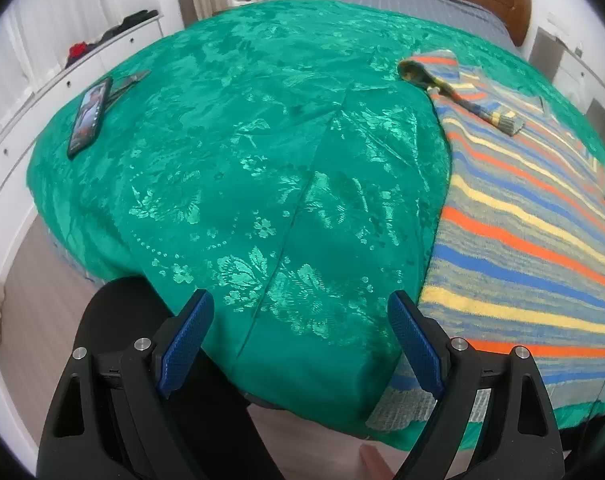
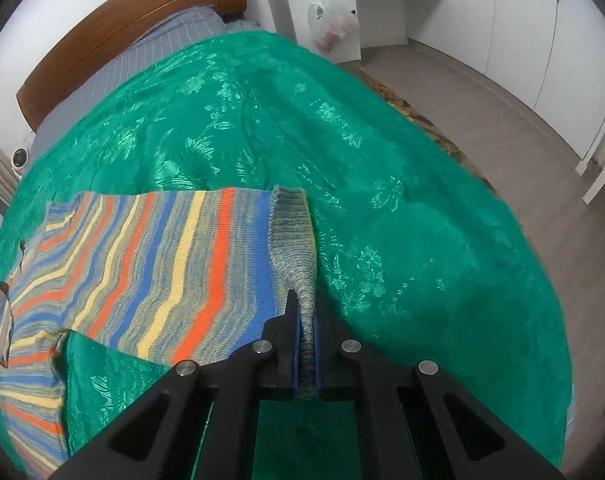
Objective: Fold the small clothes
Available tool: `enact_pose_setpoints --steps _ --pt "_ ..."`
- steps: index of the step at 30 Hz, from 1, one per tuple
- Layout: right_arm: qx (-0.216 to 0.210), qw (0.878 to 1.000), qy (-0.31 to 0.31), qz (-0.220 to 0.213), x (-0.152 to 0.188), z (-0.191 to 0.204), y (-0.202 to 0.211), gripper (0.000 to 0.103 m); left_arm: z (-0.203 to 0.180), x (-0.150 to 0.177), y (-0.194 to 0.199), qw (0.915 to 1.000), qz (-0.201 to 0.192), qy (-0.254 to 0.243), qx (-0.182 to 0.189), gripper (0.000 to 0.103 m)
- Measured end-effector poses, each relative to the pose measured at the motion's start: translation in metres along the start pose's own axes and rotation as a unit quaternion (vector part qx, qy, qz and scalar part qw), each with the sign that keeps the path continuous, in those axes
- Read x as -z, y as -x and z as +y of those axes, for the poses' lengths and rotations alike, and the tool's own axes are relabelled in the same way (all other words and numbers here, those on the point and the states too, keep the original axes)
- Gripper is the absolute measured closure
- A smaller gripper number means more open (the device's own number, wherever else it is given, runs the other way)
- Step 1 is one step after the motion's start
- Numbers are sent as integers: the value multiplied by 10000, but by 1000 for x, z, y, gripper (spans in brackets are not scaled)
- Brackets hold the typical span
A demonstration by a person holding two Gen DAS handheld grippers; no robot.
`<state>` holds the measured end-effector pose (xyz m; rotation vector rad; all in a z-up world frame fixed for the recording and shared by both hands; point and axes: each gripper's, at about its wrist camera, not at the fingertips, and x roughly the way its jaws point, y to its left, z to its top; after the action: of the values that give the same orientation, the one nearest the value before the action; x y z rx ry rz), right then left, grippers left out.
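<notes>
Right gripper [image 2: 305, 320] is clamping the ribbed hem of the striped sweater [image 2: 150, 264], which is lying flat on the green bedspread [image 2: 402, 220]. Left gripper [image 1: 300, 320] is hovering spread wide, gripping nothing, just beside the sweater; phone [image 1: 89, 117] is sitting well apart

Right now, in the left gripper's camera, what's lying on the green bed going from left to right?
Phone → bare green bedspread → striped sweater, with its sleeve folded across the top.

One striped sweater [image 1: 534, 216], one green bedspread [image 1: 242, 152], one phone [image 1: 89, 117], two claws.
</notes>
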<state>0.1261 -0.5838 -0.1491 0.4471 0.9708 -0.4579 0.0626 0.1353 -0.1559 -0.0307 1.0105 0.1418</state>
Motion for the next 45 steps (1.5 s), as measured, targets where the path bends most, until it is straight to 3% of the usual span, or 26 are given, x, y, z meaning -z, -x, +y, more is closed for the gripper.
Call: enact_pose_setpoints --steps 5,6,9,11,13,15,18,20,23,27,31,34,37,39,40,42,43,44,45 --pt "-87 9993 -367 25 1 -21 7 96 0 1 -2 9999 67 19 75 13" --pt "-84 9988 -484 2 1 -27 11 90 -1 1 -1 9999 60 -2 87 13" --pt "28 9986 -461 -255 1 -34 32 90 -5 0 2 9999 26 -110 103 13" --pt "-215 9989 -159 -373 -1 -20 40 88 -10 -1 5 9996 -4 -240 135 13" --pt "-633 9975 83 -295 0 -5 38 80 -17 -5 10 9989 -34 -440 153 13" --pt "-793 9963 273 -170 6 5 31 68 -25 -14 17 9975 -96 -664 207 13" --pt "-668 9971 337 137 21 6 11 68 -39 -41 40 9939 -376 -951 402 13" --pt "-508 9982 301 -62 29 1 20 68 -51 -63 57 9891 -643 -1202 565 12" --pt "-360 9978 445 -349 42 5 45 67 -87 -101 74 9744 -1000 -1836 829 6" --pt "-731 9934 658 -592 71 19 77 59 -166 -139 51 9403 -887 -3032 1270 6" --pt "-995 9894 862 -606 120 40 93 56 -226 -164 -6 9251 -397 -3514 1381 24" --pt "-1084 9882 909 -591 152 55 99 56 -255 -166 -48 9143 -31 -3827 1325 24" --pt "-1121 9875 952 -563 171 61 103 56 -267 -150 -77 8947 186 -4333 1073 26" --pt "-1149 9872 943 -586 178 64 106 56 -268 -147 -88 8896 281 -4424 1100 28" --pt "-1158 9868 933 -641 178 66 108 56 -266 -147 -91 8914 310 -4362 1193 34" --pt "-1165 9855 959 -770 177 70 111 56 -261 -153 -93 8971 440 -4150 1448 60" --pt "-1167 9850 981 -806 178 71 114 56 -259 -156 -94 8997 494 -4061 1526 84" --pt "-1157 9846 1008 -834 179 73 114 56 -256 -161 -95 9029 520 -3974 1551 98" --pt "-1145 9844 1030 -848 179 74 114 56 -253 -166 -94 9073 500 -3881 1538 98"
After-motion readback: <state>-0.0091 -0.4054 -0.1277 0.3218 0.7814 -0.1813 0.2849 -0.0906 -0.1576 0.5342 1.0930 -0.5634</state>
